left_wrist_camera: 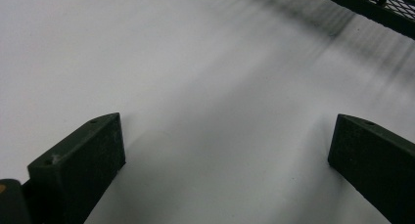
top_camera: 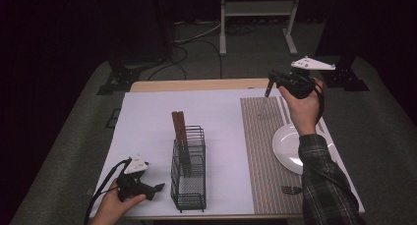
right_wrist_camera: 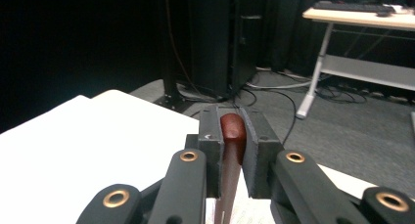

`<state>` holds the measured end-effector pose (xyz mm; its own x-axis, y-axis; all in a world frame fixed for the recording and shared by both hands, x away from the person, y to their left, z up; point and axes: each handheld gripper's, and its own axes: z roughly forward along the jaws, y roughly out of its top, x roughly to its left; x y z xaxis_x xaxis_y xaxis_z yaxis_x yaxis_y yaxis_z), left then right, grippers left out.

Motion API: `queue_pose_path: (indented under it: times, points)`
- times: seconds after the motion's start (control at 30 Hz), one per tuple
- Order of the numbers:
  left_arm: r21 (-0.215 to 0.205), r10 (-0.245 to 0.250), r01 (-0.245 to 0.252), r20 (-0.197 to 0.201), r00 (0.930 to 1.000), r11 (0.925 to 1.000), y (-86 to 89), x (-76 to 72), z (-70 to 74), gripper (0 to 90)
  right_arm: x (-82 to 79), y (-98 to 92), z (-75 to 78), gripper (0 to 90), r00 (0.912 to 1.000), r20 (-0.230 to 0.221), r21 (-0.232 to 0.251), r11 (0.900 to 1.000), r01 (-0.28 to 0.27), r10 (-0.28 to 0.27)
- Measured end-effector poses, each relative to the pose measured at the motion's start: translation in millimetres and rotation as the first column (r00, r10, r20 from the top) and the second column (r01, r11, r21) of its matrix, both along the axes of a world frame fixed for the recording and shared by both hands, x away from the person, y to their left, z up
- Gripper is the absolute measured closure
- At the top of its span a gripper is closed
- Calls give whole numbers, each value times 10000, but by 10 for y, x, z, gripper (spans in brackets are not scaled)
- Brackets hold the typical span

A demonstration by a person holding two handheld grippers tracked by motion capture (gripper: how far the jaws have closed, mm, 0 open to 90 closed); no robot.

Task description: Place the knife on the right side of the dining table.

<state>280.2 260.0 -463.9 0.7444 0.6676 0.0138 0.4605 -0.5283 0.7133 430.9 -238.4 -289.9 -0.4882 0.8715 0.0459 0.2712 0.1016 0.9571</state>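
Note:
My right gripper [top_camera: 270, 80] is raised over the far end of the striped placemat [top_camera: 263, 151]. It is shut on the red-brown wooden handle [right_wrist_camera: 234, 136] of a utensil, whose thin metal end [top_camera: 264, 103] hangs down toward the placemat. My left gripper [top_camera: 160, 186] rests low on the white mat [top_camera: 147, 122] at the near left. Its jaws stand wide open with nothing between them [left_wrist_camera: 227, 136]. A black wire basket [top_camera: 189, 185] stands just right of it. Two more brown-handled utensils [top_camera: 179, 126] stick up from the basket.
A white plate [top_camera: 287, 149] sits on the right part of the placemat, partly under the person's right forearm. A dark fork [top_camera: 291, 189] lies near the placemat's front edge. Beyond the table are a desk frame [top_camera: 255, 18] and cables on the floor.

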Motion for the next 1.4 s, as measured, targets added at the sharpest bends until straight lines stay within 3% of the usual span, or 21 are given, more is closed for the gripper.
queue_pose_path:
  times: [0.27,0.57,1.03,1.4]
  points:
    - [-6,3,-3,-7,10000,10000,0,-1,0,0,106,-88,-189,791,9981,-274,32,9984,559,-558]
    - [-10,5,-5,-9,10000,10000,-1,-1,0,0,160,-134,-317,790,9952,-606,123,9969,778,-769]
    - [-10,6,-6,-9,10000,10000,-1,-1,0,0,144,-210,-352,779,9915,-553,101,9929,1185,-1178]
    - [-8,6,-6,-11,10000,10000,-1,-1,0,0,118,-402,-407,749,9822,-625,-9,9842,1773,-1770]
